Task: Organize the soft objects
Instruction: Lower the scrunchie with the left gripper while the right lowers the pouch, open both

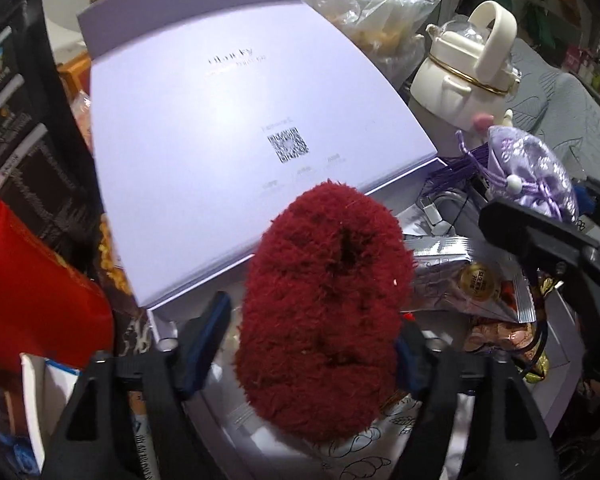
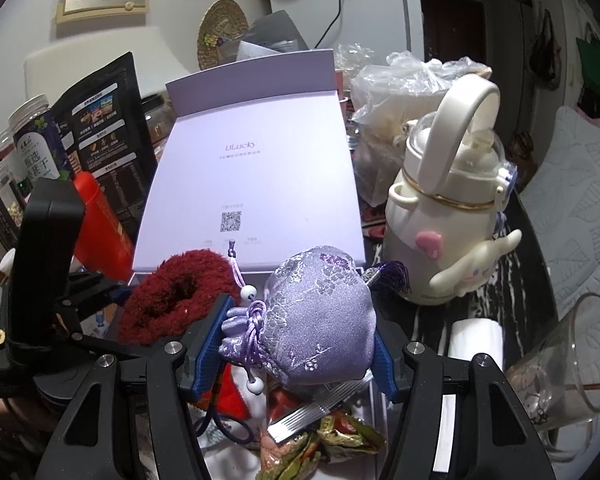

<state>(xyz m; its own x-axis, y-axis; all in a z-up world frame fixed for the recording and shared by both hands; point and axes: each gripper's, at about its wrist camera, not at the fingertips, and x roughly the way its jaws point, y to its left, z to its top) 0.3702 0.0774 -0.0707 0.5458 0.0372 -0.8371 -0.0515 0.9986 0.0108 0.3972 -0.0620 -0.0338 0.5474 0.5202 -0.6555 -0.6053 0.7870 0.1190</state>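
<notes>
— So, what have you got in each hand right now?

— Well, my right gripper (image 2: 296, 344) is clamped on the lilac brocade drawstring pouch (image 2: 314, 320); both blue pads (image 2: 210, 344) press into its sides, which is why it sits plump and steady above the open lavender cardboard gift box (image 1: 564, 396); its beaded cord (image 2: 252, 360) dangles off the left side.

— And the left?

— My left gripper (image 1: 312, 344) has its jaws apart; the fluffy dark-red plush ring (image 1: 324, 304) lies between them, but there is a clear gap between it and the left pad (image 1: 204, 344), so I judge it is not gripped at all; it seems to rest on the things inside the box, its far end just at the near edge of the box's hinged lid (image 1: 236, 152).

— Why is the lid lying back like that?

— It is folded open and flat so the tray stays reachable from above; snack packets, a silver foil sachet (image 1: 452, 264) and a white printed cloth (image 1: 380, 444) already crowd the inside.

— Anything to watch for?

— The cream cartoon-character water bottle (image 2: 448, 216) stands just beside the box on the right, and a clear drinking glass (image 2: 572, 368) near it; I'd lower the pouch straight down, to stay clear of them; where it fits among the clutter I cannot yet tell.
</notes>
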